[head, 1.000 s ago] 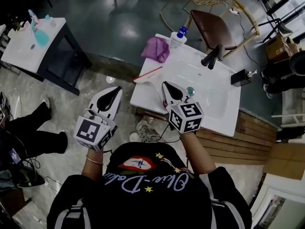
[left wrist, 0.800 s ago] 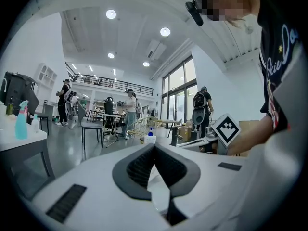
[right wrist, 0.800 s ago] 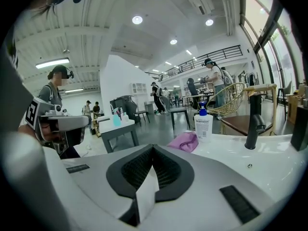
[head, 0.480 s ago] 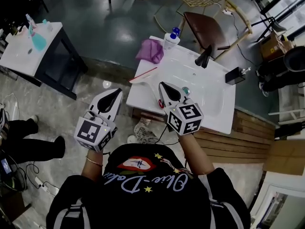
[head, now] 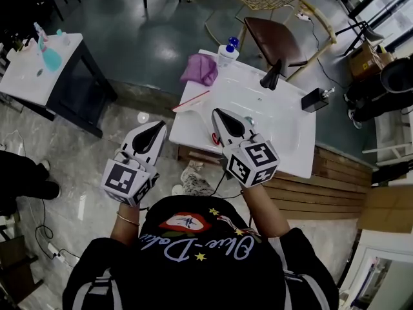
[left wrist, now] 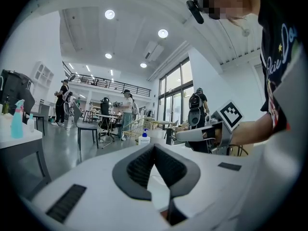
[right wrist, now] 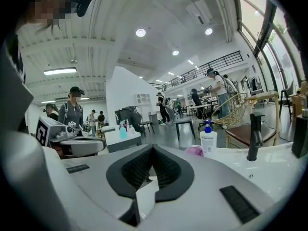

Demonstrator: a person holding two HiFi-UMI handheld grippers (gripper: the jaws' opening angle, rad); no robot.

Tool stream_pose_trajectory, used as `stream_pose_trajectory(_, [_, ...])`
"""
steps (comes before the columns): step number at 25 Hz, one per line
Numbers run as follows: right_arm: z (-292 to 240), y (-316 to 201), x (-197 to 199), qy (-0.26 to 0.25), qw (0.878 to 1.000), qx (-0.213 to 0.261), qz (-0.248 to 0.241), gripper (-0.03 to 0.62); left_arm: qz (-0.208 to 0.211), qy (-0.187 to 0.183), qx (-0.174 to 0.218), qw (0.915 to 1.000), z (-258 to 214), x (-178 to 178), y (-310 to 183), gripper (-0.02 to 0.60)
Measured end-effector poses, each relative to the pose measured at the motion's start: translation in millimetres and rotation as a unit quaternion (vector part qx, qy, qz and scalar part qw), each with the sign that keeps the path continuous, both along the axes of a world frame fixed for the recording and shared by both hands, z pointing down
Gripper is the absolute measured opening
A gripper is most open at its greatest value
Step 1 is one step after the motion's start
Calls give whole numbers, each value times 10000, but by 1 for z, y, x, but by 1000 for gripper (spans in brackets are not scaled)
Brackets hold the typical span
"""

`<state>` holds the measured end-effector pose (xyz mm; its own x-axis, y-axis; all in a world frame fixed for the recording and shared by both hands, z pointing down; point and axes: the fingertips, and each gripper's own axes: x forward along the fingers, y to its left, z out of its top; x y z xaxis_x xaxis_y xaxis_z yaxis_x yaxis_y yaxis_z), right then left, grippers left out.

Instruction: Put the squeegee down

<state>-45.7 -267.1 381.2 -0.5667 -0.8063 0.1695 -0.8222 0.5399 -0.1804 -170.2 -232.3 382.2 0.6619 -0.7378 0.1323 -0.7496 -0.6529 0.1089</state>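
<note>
The squeegee, a thin red and white bar, lies on the left rim of the white sink counter. No gripper touches it. My right gripper hovers over the basin's front left part, a little to the right of the squeegee, shut and empty; the right gripper view shows its pads together. My left gripper hangs over the floor left of the counter, also shut and empty, as its own view shows.
A purple cloth and a soap bottle with a blue pump sit at the counter's far left corner. A black faucet and a black box stand further right. A chair is behind; a side table stands far left.
My right gripper has risen a little over the basin's front. The left gripper has stayed put. A bystander's legs at the left edge have moved out of the way.
</note>
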Motion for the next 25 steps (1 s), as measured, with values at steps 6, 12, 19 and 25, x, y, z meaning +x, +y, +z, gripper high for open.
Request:
stream_pose_trajectory(6, [-17, 9, -6, -97, 9998, 170, -54, -5, 146, 0, 56, 9999, 0, 3, 8, 9])
stream_pose_trajectory(12, [-20, 17, -12, -96, 9997, 216, -104, -5, 200, 22, 135, 9997, -3, 0, 13, 11])
stream_pose_trajectory(19, [-25, 23, -12, -6, 9995, 309, -86, -5, 265, 32, 153, 9995, -5, 2, 16, 9])
stream_pose_trajectory(25, [-23, 24, -12, 4, 9996, 293, -55, -5, 271, 27, 154, 9995, -4, 1, 17, 9])
